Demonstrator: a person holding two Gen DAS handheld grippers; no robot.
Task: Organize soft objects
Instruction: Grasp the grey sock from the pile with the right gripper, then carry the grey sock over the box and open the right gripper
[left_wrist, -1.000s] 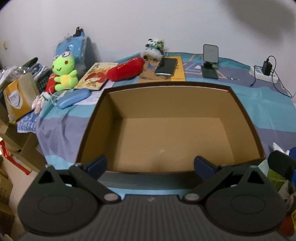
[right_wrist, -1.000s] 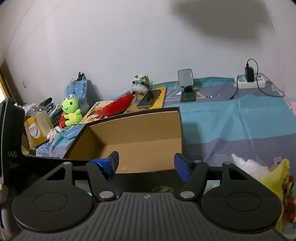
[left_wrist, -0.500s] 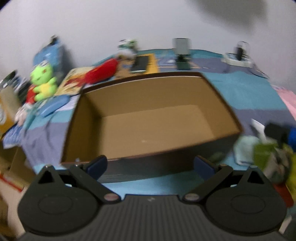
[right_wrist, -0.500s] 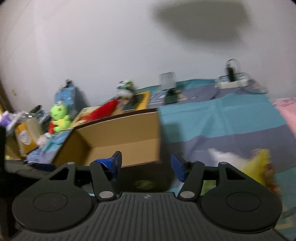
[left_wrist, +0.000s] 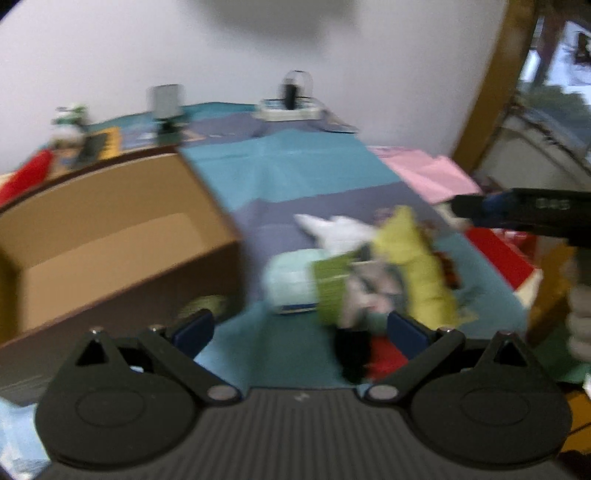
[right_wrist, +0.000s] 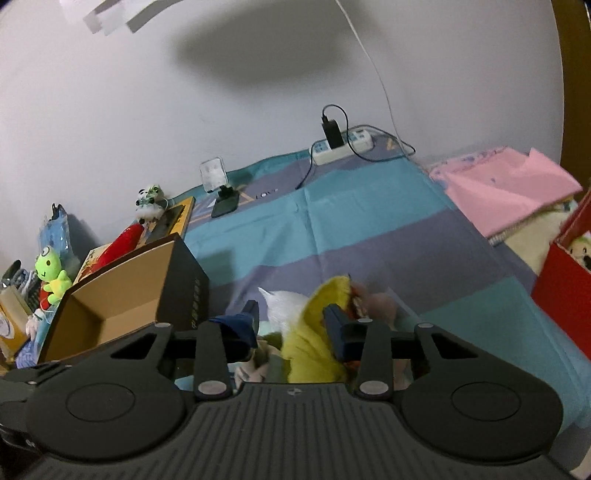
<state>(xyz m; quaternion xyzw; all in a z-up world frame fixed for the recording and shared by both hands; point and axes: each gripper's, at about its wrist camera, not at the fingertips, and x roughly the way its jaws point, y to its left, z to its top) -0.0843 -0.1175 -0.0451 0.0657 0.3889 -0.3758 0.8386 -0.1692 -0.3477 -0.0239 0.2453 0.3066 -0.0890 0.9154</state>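
Observation:
A pile of soft toys lies on the striped bedsheet right of an open empty cardboard box (left_wrist: 110, 236) (right_wrist: 122, 295). The pile holds a yellow plush (left_wrist: 417, 266) (right_wrist: 317, 332), a white plush (left_wrist: 340, 229) (right_wrist: 284, 306) and a pale mint item (left_wrist: 291, 284). My left gripper (left_wrist: 299, 328) is open and empty, just short of the pile; this view is blurred. My right gripper (right_wrist: 291, 325) is open, its fingers either side of the yellow plush's top. The right gripper's body shows in the left wrist view (left_wrist: 524, 212).
A green frog plush (right_wrist: 50, 269), a red plush (right_wrist: 123, 240), a small panda toy (right_wrist: 149, 201), a phone stand (right_wrist: 218, 184) and a power strip (right_wrist: 341, 146) lie along the wall. Pink folded cloth (right_wrist: 506, 188) and a red box (right_wrist: 561, 291) are at the right.
Both grippers swung right, away from the box and toward the toy pile. The right gripper lowered over the yellow plush. Both stayed open.

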